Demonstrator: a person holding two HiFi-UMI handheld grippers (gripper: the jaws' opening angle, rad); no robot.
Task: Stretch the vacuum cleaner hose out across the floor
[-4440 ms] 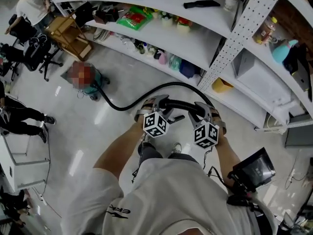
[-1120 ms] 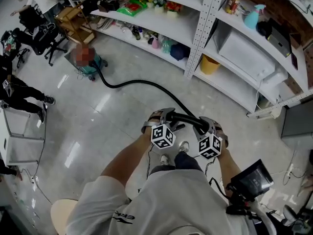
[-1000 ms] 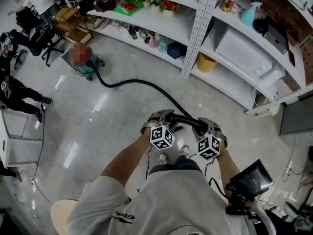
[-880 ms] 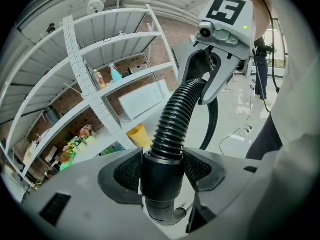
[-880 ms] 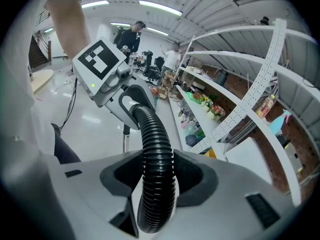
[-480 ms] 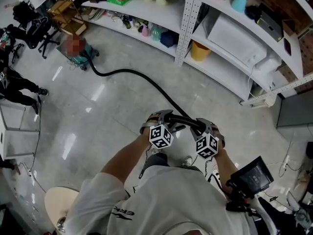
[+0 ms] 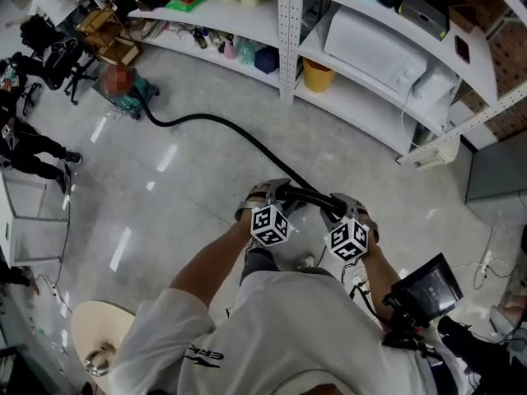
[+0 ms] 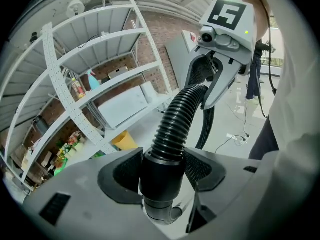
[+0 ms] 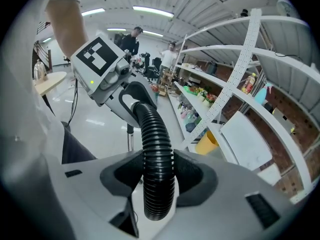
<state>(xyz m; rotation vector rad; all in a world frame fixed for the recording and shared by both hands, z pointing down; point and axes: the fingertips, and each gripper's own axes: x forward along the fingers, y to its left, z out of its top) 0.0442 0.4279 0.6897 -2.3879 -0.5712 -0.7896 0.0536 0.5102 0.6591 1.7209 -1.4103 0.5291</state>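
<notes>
A black ribbed vacuum hose (image 7: 206, 119) runs from the teal vacuum cleaner (image 7: 134, 99) at the upper left across the grey floor, in a shallow curve, up to both grippers. My left gripper (image 7: 276, 194) is shut on the hose's smooth end cuff (image 8: 160, 176). In the left gripper view the pads of the left gripper (image 8: 161, 171) press on that cuff from both sides. My right gripper (image 7: 336, 206) is shut on the ribbed hose (image 9: 157, 149) a short way along. The right gripper (image 9: 159, 176) holds it between both pads. The piece between the two grippers hangs above the floor.
White shelving (image 7: 272, 23) lines the far side, with a yellow bin (image 7: 317, 74) and a white appliance (image 7: 375, 52) on it. People and office chairs (image 7: 45, 52) stand at the left. A round table (image 7: 99, 348) is at lower left, a small monitor (image 7: 424, 285) at lower right.
Both grippers have moved together along the shelving, away from the vacuum cleaner, with the hose in them. The hose now lies longer and straighter on the floor.
</notes>
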